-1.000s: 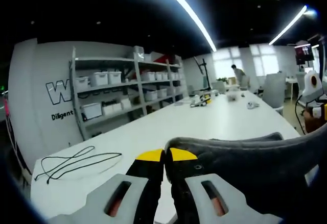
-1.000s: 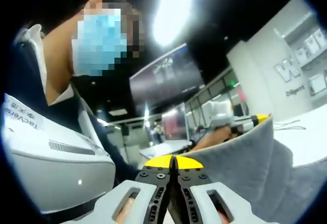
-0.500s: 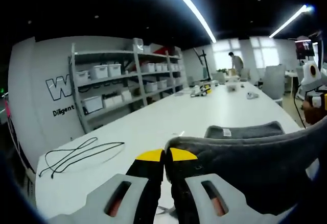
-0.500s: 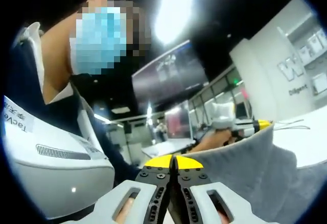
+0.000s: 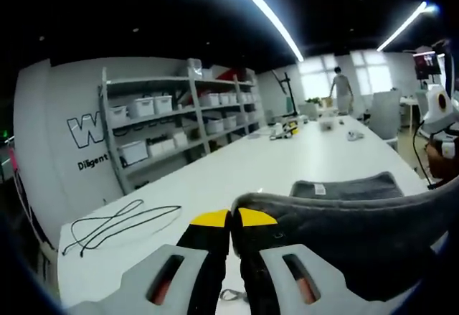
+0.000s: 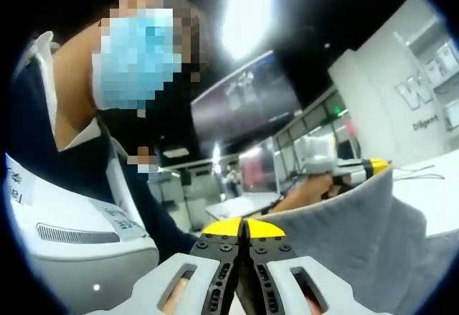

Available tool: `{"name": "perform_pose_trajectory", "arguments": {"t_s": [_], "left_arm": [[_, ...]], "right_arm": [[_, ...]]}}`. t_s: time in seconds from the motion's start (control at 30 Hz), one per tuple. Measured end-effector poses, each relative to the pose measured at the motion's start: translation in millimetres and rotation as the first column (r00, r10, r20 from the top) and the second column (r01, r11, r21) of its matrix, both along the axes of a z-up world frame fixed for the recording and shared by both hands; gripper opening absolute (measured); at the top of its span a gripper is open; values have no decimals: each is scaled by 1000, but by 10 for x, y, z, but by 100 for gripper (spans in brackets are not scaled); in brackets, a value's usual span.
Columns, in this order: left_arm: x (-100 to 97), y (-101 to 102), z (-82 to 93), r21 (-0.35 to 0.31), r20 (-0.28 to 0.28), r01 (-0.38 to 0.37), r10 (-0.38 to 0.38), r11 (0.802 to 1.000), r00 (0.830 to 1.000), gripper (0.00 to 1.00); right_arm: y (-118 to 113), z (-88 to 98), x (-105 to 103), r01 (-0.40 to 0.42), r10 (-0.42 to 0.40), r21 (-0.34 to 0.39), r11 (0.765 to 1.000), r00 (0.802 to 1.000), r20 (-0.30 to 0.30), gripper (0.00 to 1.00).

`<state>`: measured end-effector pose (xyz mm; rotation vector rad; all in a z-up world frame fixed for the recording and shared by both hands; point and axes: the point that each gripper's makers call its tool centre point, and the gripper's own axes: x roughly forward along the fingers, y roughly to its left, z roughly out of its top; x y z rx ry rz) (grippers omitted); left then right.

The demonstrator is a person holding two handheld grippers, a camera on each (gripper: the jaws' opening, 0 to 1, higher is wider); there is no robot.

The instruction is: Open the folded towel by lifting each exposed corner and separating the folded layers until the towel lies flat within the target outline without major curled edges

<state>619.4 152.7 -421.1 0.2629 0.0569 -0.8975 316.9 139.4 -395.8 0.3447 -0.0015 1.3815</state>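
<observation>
Towel (image 5: 344,236): grey, held aloft between both tools, its top edge stretched across the left gripper view above the tabletop (image 5: 237,179). In the right gripper view the same cloth (image 6: 344,236) hung as a broad sheet, its far corner running up to the other tool. Judged to be held high so the folded layers could drop apart under their own weight before laying flat.

Left tool (image 5: 230,218): yellow tips pressed together, clenched on one top corner of the towel.

Right tool (image 6: 244,225): tips likewise closed, pinching the opposite corner; the left tool (image 6: 366,166) appeared at the cloth's far corner, which suggests the two pulled the edge taut between them.

Second towel (image 5: 346,186): grey, folded, lying on the tabletop beyond the raised edge, not touched.

Cable (image 5: 118,222): black, looped loosely on the tabletop, well apart from the work.

Shelf (image 5: 179,125): against the wall, carrying white bins.

Target outline: not discernible.

Person (image 6: 64,186): close behind the right tool, facing the cloth.
</observation>
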Motion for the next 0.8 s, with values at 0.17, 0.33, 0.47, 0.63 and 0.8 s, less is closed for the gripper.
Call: {"name": "perform_pose_trajectory", "arguments": {"t_s": [0.17, 0.33, 0.47, 0.63, 0.8], "left_arm": [[-18, 4, -46, 7, -14, -3, 3, 1000, 1000, 3], [-44, 83, -64, 21, -15, -8, 8, 1000, 1000, 3], [-39, 124, -5, -1, -14, -14, 14, 1000, 1000, 3], [-49, 136, 39, 1, -2, -14, 14, 1000, 1000, 3], [-52, 186, 88, -19, 1, -14, 14, 1000, 1000, 3]], "right_arm": [[32, -38, 4, -5, 5, -9, 1000, 1000, -11, 0], [47, -17, -13, -12, 12, -7, 1000, 1000, -9, 0], [70, -10, -17, -18, 18, -7, 1000, 1000, -12, 0], [149, 19, -31, -36, 36, -4, 999, 999, -14, 0], [217, 27, -65, -49, 49, -1, 999, 999, -9, 0]]}}
